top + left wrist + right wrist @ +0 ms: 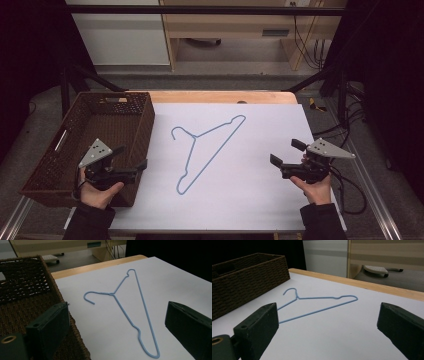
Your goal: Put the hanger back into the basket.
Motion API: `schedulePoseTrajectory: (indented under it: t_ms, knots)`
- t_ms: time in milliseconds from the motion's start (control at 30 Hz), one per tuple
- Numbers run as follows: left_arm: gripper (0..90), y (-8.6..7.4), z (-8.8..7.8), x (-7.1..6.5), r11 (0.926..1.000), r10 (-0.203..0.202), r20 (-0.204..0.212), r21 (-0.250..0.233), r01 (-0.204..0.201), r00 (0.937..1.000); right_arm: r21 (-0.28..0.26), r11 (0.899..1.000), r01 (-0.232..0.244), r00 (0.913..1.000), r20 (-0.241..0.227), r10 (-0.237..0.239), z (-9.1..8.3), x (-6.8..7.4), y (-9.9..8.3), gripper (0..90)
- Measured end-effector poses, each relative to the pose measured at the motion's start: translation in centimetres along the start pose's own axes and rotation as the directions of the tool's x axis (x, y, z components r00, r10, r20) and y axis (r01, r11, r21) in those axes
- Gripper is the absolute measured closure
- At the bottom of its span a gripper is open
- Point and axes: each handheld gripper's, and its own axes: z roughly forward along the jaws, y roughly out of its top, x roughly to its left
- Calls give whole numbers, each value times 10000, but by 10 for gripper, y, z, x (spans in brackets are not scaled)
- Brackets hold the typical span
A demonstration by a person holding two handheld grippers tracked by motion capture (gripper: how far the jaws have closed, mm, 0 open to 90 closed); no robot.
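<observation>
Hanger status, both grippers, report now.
Left gripper open beside basket. Right gripper open, empty. Blue hanger flat on white sheet, untouched. Nothing blocking it.

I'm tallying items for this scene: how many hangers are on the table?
1. The blue wire hanger lies flat on the white sheet, right of the wicker basket, between the two open grippers. The basket's visible interior holds none.
</observation>
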Motion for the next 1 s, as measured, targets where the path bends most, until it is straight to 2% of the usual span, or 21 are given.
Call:
schedulePoseTrajectory:
  t_ms: [500, 733, 1000]
  knots:
    - [92, 6, 6, -17, 9999, -7, 83, -135, 8, 10000, 148, 9999, 81, 10000, 9, -81, 3, 2, -2, 44]
    - [104, 10, 18, -29, 9998, 167, 207, 122, -169, 9996, 277, 9996, 114, 9999, -8, -113, 7, 6, -3, 42]
    - [118, 13, 33, -38, 9992, 177, 348, 362, -190, 9992, 345, 9993, 154, 9999, -32, -153, 10, 8, -4, 43]
